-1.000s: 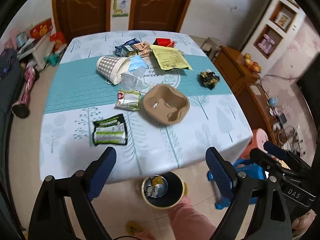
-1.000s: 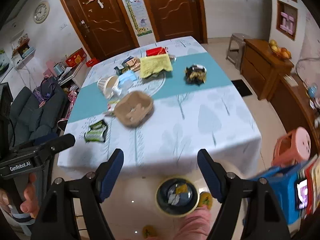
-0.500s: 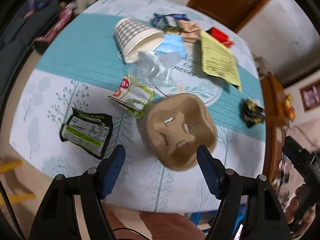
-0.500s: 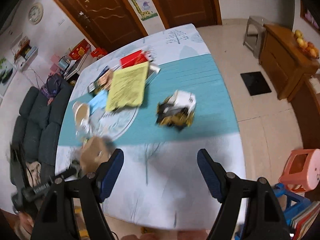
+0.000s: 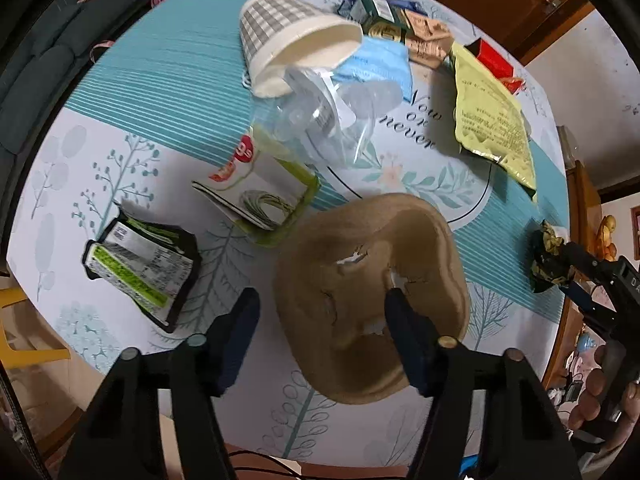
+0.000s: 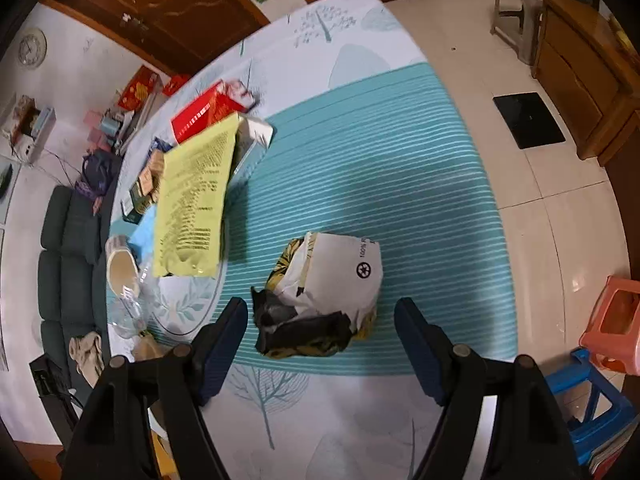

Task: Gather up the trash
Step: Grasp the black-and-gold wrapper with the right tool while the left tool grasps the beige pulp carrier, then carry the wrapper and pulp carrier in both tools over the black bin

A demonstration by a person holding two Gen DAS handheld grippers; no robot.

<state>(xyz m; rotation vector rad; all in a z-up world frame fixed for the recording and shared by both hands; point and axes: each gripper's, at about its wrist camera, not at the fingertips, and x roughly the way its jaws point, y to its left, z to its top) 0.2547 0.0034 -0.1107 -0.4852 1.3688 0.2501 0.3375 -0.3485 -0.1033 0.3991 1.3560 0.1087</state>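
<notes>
A brown pulp cup carrier [image 5: 372,264] lies on the tablecloth near the table's front edge. My left gripper [image 5: 320,304] points down at it with its jaws closing. Its right finger is over the carrier's middle, its left finger is just off the rim, and neither pad presses on it. A crumpled white, black and yellow bag [image 6: 328,292] lies on the teal stripe. My right gripper [image 6: 320,312] hangs open over that bag, one finger on each side and both clear of it.
On the table [image 5: 120,80] lie a checked paper cup [image 5: 288,40], a clear plastic cup [image 5: 320,116], a blue mask [image 5: 376,64], a green-white wrapper [image 5: 260,196], a black-green packet [image 5: 140,264] and a yellow packet [image 6: 196,200]. Pink stool [image 6: 612,320] and blue stool [image 6: 588,392] stand right.
Both grippers came down from above the floor bin to the table. The left one narrowed its jaws over the cup carrier. The right one swung across to the crumpled bag.
</notes>
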